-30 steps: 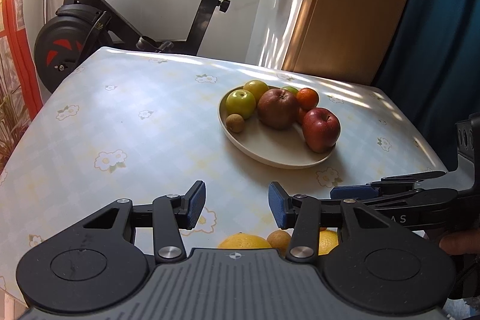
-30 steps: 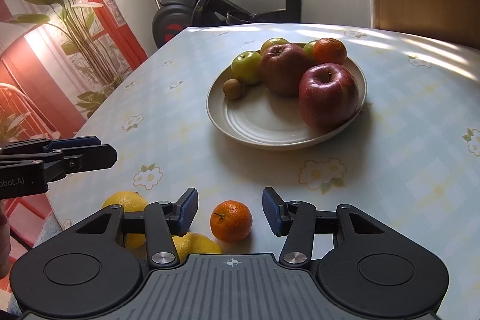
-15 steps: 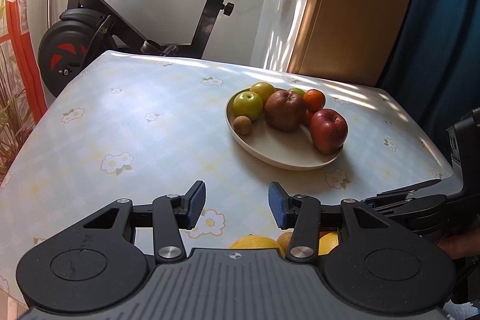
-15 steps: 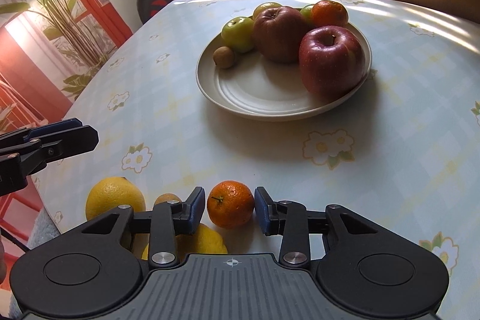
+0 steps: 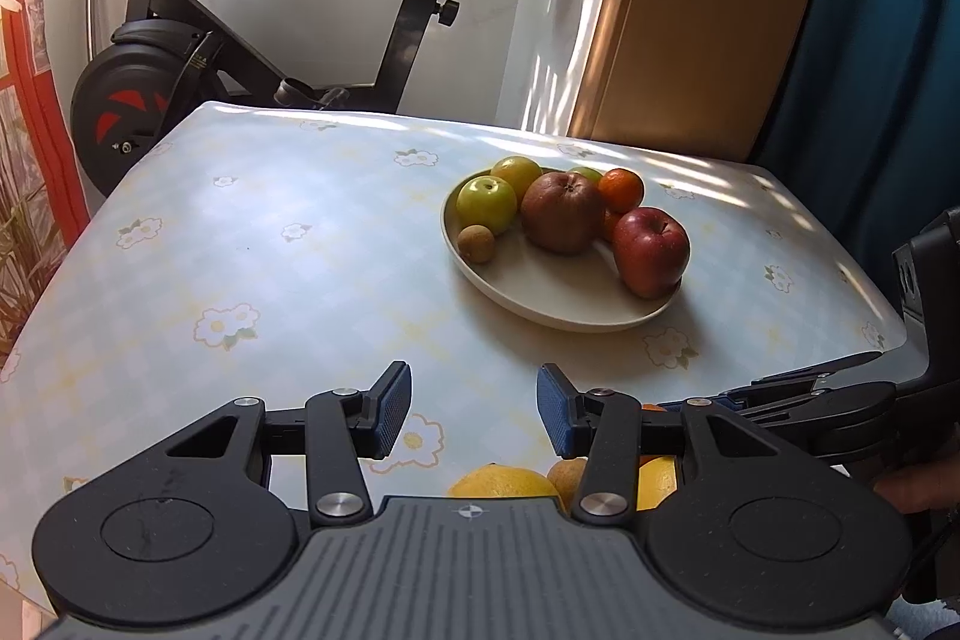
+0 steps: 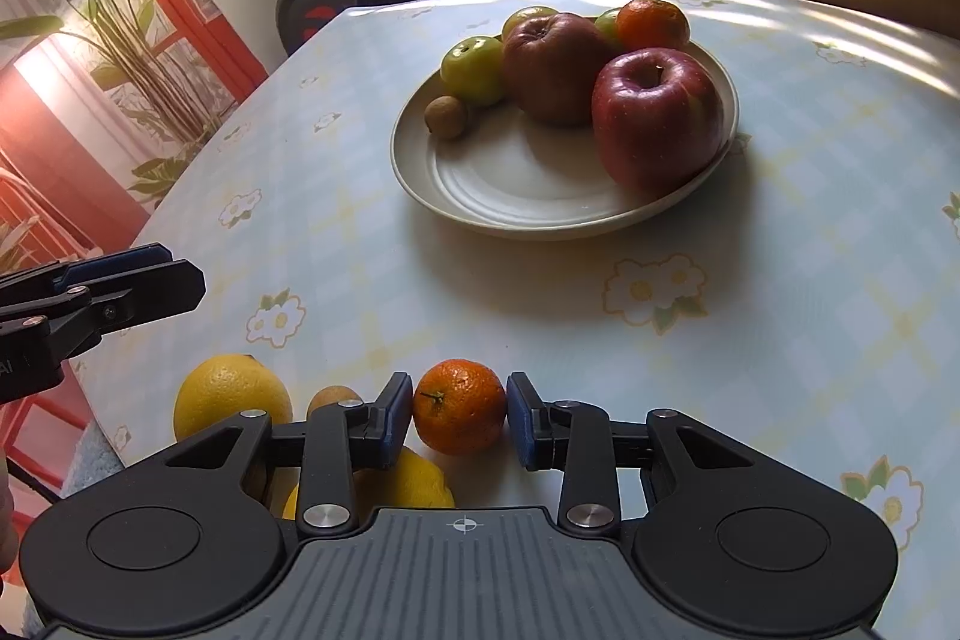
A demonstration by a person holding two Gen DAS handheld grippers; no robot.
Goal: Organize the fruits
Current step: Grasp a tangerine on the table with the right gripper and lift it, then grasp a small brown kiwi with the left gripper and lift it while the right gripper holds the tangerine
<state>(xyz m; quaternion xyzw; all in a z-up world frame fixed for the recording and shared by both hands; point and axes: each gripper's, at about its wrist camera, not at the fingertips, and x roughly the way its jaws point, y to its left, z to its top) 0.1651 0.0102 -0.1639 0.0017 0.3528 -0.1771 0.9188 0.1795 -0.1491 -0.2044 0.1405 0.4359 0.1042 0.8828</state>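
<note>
We pinch the small orange (image 6: 459,405) in our right hand-held gripper (image 6: 460,415), just short of the plate (image 6: 480,184), to carry it there with the other fruit. Our left hand-held gripper (image 5: 474,415) waits spread and empty, near the plate.

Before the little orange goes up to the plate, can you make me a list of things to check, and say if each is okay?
1. Right gripper shut on the tangerine: ok, pads touch both sides.
2. Bare spot on the plate: ok, its near half is free.
3. Way to the plate clear: ok, only tablecloth between.
4. Left gripper out of the way: ok, open, off to the side.
5. Grip firm enough to lift: cannot tell.
</note>
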